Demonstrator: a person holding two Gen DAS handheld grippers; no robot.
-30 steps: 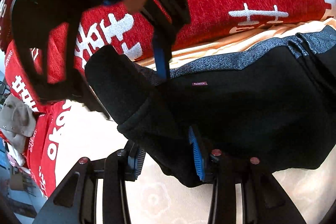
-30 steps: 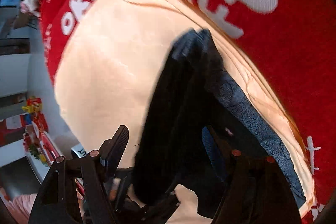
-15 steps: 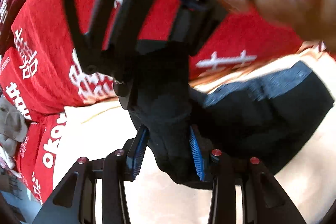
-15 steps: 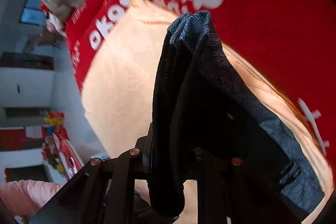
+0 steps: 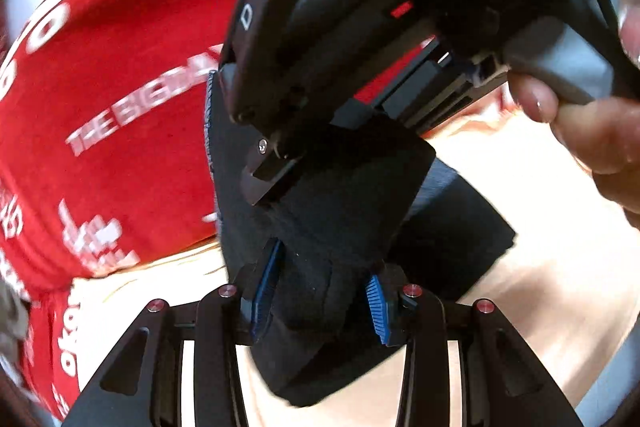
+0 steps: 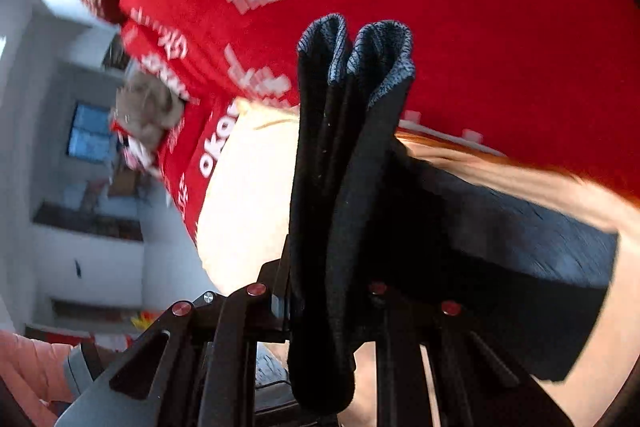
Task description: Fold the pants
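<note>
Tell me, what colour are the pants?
Black, with a speckled grey waistband; the right wrist view shows the pants best.

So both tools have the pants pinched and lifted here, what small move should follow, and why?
Probably carry the lifted end across and lay it on the part still lying flat. The left tool and right tool are each shut on a bunched fold of the black pants, held up off the cream sheet, while the rest of the pants lies on the sheet, so the fold is not yet laid.
</note>
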